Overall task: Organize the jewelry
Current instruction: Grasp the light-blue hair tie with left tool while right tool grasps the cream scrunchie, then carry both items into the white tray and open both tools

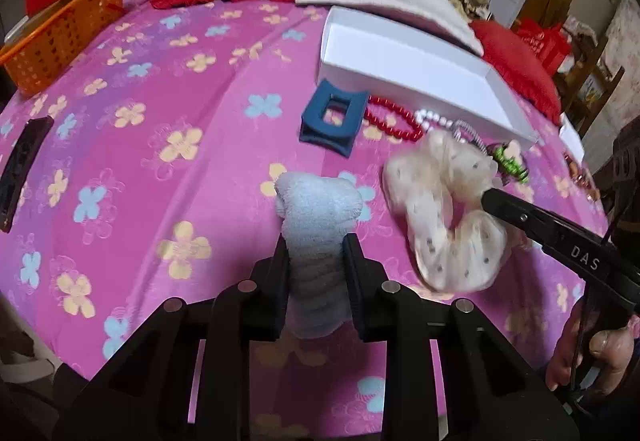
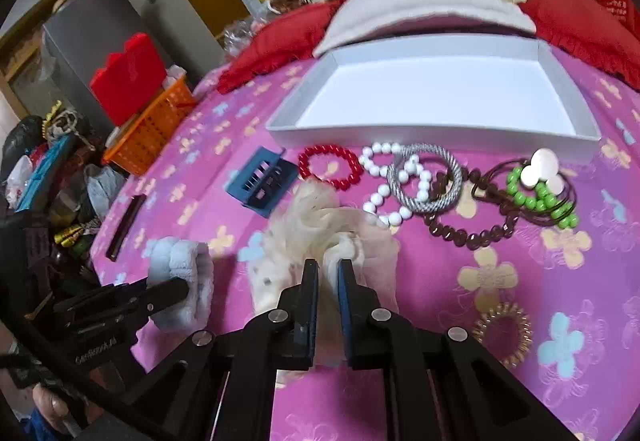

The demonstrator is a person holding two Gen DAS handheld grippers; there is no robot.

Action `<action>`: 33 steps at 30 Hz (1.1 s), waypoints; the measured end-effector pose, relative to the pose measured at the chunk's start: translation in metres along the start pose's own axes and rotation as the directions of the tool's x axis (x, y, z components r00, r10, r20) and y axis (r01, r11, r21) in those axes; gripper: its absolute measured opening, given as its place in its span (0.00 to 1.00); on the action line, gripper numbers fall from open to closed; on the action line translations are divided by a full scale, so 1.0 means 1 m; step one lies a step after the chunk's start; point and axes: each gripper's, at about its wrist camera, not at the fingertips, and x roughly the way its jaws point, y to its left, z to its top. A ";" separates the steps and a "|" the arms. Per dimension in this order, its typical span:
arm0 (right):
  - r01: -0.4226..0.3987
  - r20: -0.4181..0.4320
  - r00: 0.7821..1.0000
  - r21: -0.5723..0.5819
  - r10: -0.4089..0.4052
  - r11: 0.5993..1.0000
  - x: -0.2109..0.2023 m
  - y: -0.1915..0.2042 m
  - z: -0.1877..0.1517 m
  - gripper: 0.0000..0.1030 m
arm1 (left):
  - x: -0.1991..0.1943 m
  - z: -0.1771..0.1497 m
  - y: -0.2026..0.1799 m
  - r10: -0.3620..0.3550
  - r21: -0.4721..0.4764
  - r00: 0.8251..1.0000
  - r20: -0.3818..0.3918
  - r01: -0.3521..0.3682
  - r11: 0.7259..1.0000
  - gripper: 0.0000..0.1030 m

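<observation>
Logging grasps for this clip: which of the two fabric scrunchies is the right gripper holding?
The cream dotted scrunchie, pinched by the right gripper; the left gripper holds the pale blue fluffy one.

Both grippers, the left gripper (image 1: 316, 253) and the right gripper (image 2: 328, 273), are made of black plastic, with round silver pins at the joints and blue pads inside the fingers (image 2: 344, 305). White letters "DAS" are printed on the right one. A bare hand (image 1: 600, 357) with a black cable is seen behind it.

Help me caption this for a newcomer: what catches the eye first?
Both grippers are shut on scrunchies above the pink flowered bedspread: the left gripper on a pale blue scrunchie, the right gripper on a cream dotted scrunchie. Behind them, a row of bead bracelets, led by a red bracelet, lies before an empty white box.
</observation>
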 end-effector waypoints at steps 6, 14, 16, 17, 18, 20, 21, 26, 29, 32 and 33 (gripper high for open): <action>-0.015 0.075 0.997 -0.026 0.017 1.000 -0.034 0.008 0.011 0.04 | -0.026 0.015 0.005 -0.037 -0.022 0.997 0.060 0.039 0.999 0.23; 0.016 0.172 0.985 -0.050 -0.007 0.999 -0.068 -0.004 0.048 0.03 | -0.032 0.061 -0.008 -0.064 0.015 0.992 0.109 0.063 0.998 0.23; 0.029 0.196 0.981 -0.048 -0.019 0.998 -0.075 -0.011 0.064 0.03 | -0.031 0.076 -0.013 -0.075 0.028 0.990 0.119 0.073 0.997 0.23; 0.024 0.196 0.980 -0.047 -0.014 0.999 -0.076 -0.014 0.071 0.03 | -0.030 0.084 -0.015 -0.081 0.033 0.989 0.125 0.077 0.996 0.23; 0.007 0.181 0.984 -0.055 0.003 0.998 -0.077 -0.017 0.077 0.04 | -0.029 0.089 -0.017 -0.084 0.037 0.988 0.132 0.079 0.996 0.23; 0.015 0.130 0.992 -0.070 -0.005 0.997 -0.071 -0.022 0.078 0.22 | -0.029 0.098 -0.021 -0.091 0.046 0.985 0.149 0.085 0.995 0.23; 0.048 0.106 0.994 -0.070 -0.040 0.996 -0.066 -0.025 0.074 0.52 | -0.029 0.100 -0.023 -0.094 0.047 0.984 0.151 0.088 0.995 0.23; 0.106 0.026 0.994 -0.040 -0.105 0.994 -0.036 -0.044 0.030 0.62 | -0.017 0.092 -0.023 -0.103 0.037 0.987 0.119 0.100 0.994 0.23; 0.156 0.001 0.988 -0.068 -0.156 0.985 -0.013 -0.043 0.016 0.51 | -0.007 0.078 -0.020 -0.106 0.020 0.991 0.085 0.105 0.994 0.23; 0.215 -0.008 0.976 -0.073 -0.216 0.974 0.006 -0.044 0.013 0.42 | 0.000 0.061 -0.017 -0.118 -0.008 0.992 0.052 0.119 0.993 0.23; 0.226 -0.001 0.974 -0.069 -0.227 0.972 0.008 -0.044 0.012 0.39 | 0.003 0.053 -0.015 -0.128 -0.013 0.991 0.037 0.128 0.992 0.23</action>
